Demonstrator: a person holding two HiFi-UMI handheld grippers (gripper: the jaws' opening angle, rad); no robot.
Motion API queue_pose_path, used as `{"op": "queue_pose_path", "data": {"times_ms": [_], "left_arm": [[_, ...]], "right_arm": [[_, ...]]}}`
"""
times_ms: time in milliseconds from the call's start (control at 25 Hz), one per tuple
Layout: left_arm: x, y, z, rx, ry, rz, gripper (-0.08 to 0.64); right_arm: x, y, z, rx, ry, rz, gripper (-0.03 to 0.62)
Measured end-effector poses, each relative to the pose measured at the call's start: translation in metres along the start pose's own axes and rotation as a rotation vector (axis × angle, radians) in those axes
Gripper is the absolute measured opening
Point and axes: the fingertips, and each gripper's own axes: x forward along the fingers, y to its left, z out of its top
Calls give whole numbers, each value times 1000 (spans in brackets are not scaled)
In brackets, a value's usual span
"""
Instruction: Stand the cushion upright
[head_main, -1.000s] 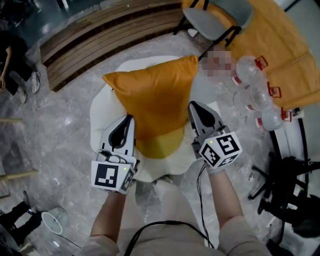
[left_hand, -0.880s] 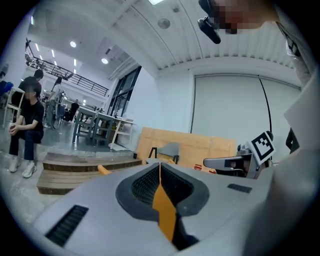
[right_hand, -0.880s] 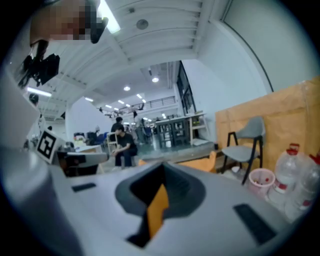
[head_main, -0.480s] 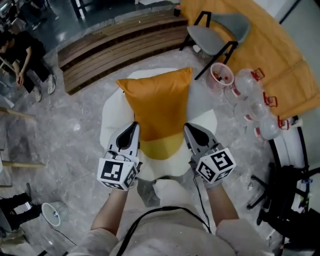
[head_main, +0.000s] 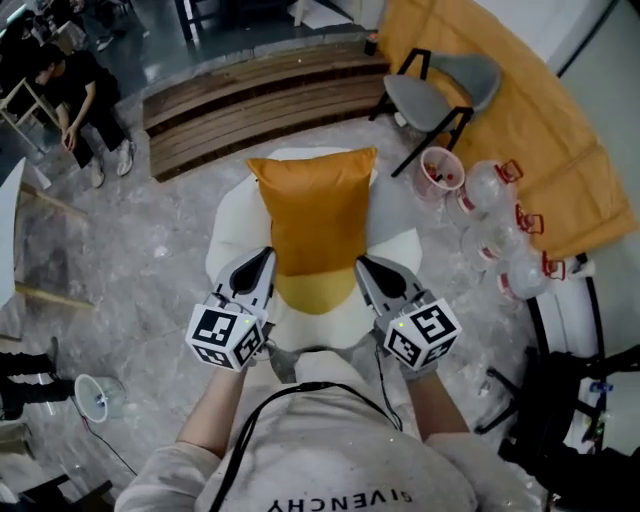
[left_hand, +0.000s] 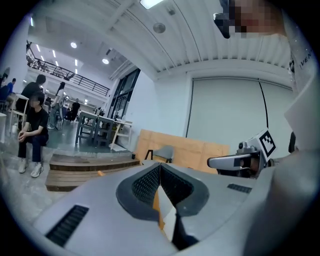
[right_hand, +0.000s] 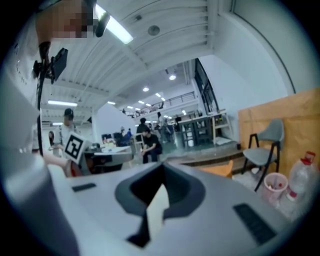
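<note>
Here, cushion (head_main: 315, 215) corners, pinched in closed jaws

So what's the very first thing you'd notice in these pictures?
The big orange cushion jumps out first, right in the middle, on a round white seat. The left tongs and the right tongs each pinch one of its near corners. Off to the right, a cluster of clear bottles with red handles sits on the floor.
</note>
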Motion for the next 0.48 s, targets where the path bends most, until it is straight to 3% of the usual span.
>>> {"op": "queue_pose_path", "data": {"times_ms": [120,280,480], "left_arm": [[-12,-11,11,-36,-13,-4,29],[-21,-34,12,-43,12,-68,29],[-27,-47,7,-78,55,-132,29]], "right_arm": [[-8,17,7,-2,26,30,17],[-17,38,12,-21,50,71,17],[-17,48,8,29,70,72,17]]}}
